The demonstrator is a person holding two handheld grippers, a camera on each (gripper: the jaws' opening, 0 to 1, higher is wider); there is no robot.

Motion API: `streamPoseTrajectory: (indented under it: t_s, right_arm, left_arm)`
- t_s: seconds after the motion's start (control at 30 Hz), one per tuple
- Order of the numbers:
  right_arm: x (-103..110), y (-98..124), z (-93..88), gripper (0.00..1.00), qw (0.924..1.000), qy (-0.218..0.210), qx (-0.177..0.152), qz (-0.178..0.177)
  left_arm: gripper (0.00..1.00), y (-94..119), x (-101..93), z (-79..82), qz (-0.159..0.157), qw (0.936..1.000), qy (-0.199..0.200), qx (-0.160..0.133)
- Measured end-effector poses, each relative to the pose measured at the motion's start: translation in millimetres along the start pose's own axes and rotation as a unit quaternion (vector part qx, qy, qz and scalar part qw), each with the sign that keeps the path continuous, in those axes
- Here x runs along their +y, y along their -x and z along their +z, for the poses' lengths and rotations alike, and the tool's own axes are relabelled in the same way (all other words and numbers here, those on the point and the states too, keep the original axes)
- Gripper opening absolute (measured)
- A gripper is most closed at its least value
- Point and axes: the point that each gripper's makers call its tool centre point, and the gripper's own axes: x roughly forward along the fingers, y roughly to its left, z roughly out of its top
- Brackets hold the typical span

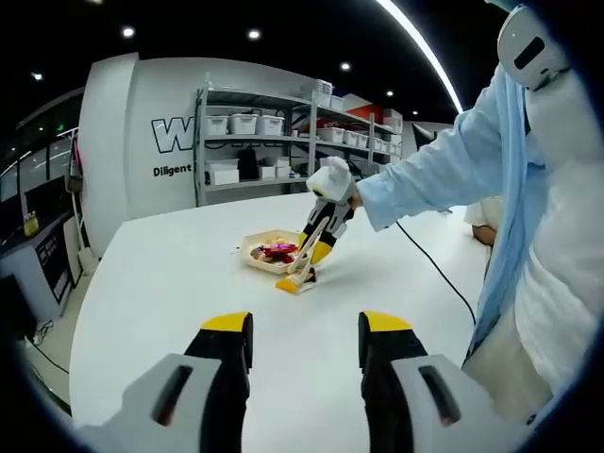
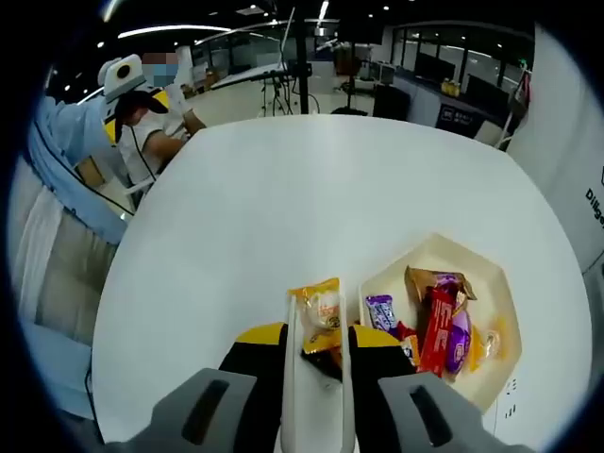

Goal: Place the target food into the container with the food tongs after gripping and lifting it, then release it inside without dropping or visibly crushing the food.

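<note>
1. Hovering low over the white table (image 1: pixel 170 274), the left gripper (image 1: pixel 305 342) has its yellow-tipped jaws spread wide with nothing between them; bare tabletop lies ahead of it.
2. Nearest in the right gripper view, the right gripper (image 2: pixel 315 338) is closed on the white food tongs (image 2: pixel 317 377), whose two arms run forward between its jaws.
3. At the tong tips sits a yellow-wrapped snack (image 2: pixel 319 304), resting on the table just outside the near-left edge of the cream tray (image 2: pixel 429 255); I cannot tell whether the tips are actually pinching it.
4. Inside the tray lie a purple packet (image 2: pixel 380 311), a red bar (image 2: pixel 436 326) and a few more wrappers, crowded toward the side nearest the tongs, while its far corner is bare.
5. Beyond the tray the table runs open and wide to its rounded far edge.
6. Past that edge, seen from the left gripper, stand metal shelves (image 1: pixel 283 142) stacked with white bins.
</note>
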Motion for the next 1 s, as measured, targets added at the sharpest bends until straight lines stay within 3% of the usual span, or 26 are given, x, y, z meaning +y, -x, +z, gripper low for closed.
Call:
streamPoseTrajectory:
  t_s: [0.17,0.33,0.4,0.47,0.5,0.6,1.0]
  right_arm:
    - [-4.5,-5.4,-3.7,0.18,0.9991,0.037,0.021,-0.005]
    - [-2.5,-7.9,-4.9,0.15,0.9990,0.031,0.031,-0.006]
    - [-4.4,-8.6,-6.1,0.14,0.9979,0.042,0.041,-0.028]
    - [1.3,-9.0,-5.9,0.14,0.9986,0.020,0.044,-0.023]
    - [-1.6,-8.6,-5.8,0.13,0.9975,0.032,0.049,-0.039]
    - [2.7,-9.6,-6.2,0.13,0.9975,0.023,0.051,-0.043]
    - [9.4,-2.5,-2.1,0.12,0.9977,-0.025,0.022,-0.060]
  left_arm:
    - [0.42,-1.4,0.3,0.4,0.002,1.0000,0.001,0.003]
    - [0.42,-3.7,0.1,1.4,0.003,1.0000,0.001,0.003]
    - [0.41,-4.3,0.2,1.7,0.003,1.0000,0.001,0.003]
    - [0.41,-5.0,0.0,1.9,0.003,1.0000,0.002,0.003]
    - [0.41,-5.3,0.0,1.8,0.003,1.0000,0.002,0.003]
    - [0.41,-6.8,-0.8,2.6,0.000,1.0000,0.003,0.003]
    - [0.41,-6.6,-3.7,2.8,-0.008,1.0000,-0.001,0.002]
